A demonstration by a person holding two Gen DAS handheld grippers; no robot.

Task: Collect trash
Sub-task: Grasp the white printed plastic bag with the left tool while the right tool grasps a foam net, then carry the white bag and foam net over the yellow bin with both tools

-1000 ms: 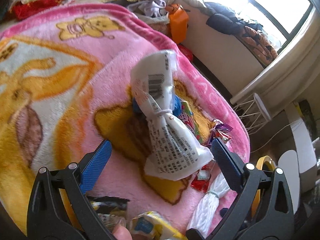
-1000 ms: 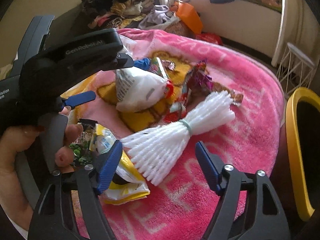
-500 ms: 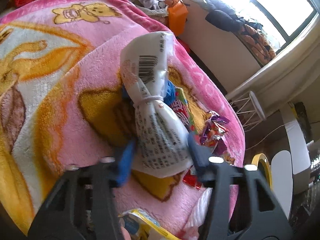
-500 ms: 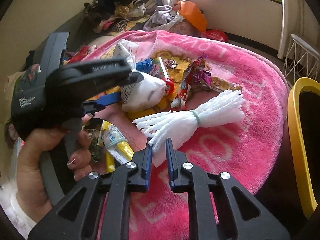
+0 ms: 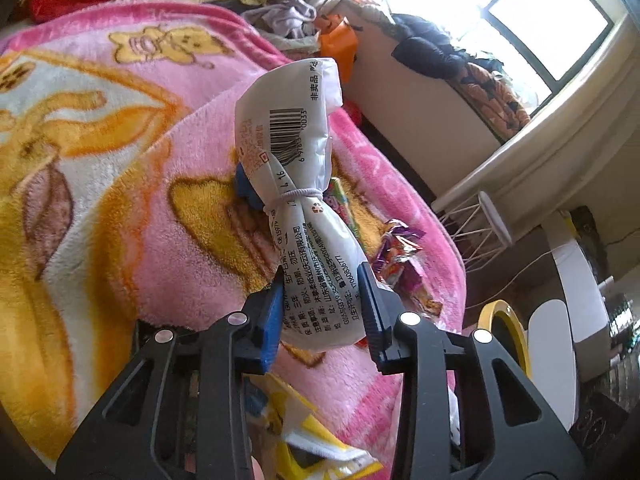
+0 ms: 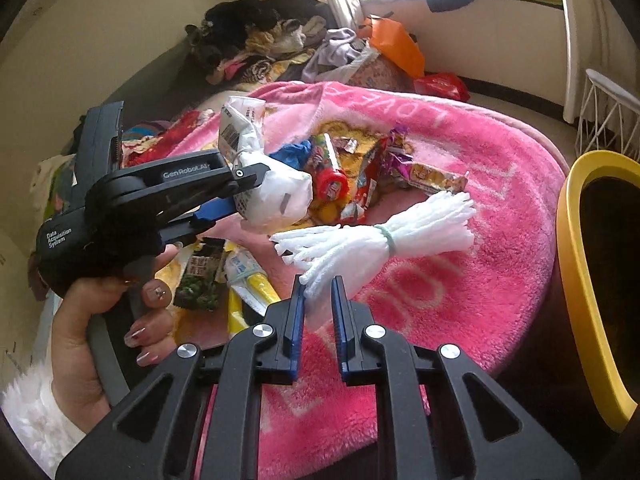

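A white printed bag [image 5: 296, 152], tied at its neck with string, stands up from the pink blanket [image 5: 168, 216]. My left gripper [image 5: 322, 280] is closing on the bag's lower end, and both blue pads press on it. The right wrist view shows the same bag [image 6: 280, 196] in the left gripper [image 6: 248, 196], held by a person's hand [image 6: 80, 340]. A bundle of white foam strands [image 6: 384, 240] bound by a green band lies on the blanket. My right gripper [image 6: 318, 284] is shut on the near strand ends.
Candy wrappers [image 6: 420, 172], a red-capped tube [image 6: 328, 176] and a yellow packet [image 6: 248, 280] lie scattered on the blanket. A yellow-rimmed bin [image 6: 572, 248] stands at the right beside the bed. A white wire basket [image 6: 608, 116] and a clothes pile [image 6: 272, 36] sit beyond.
Both grippers were wide open a second ago. The left has closed around the white bag's lower end. The right has shut on the foam bundle's near end and drawn back a little.
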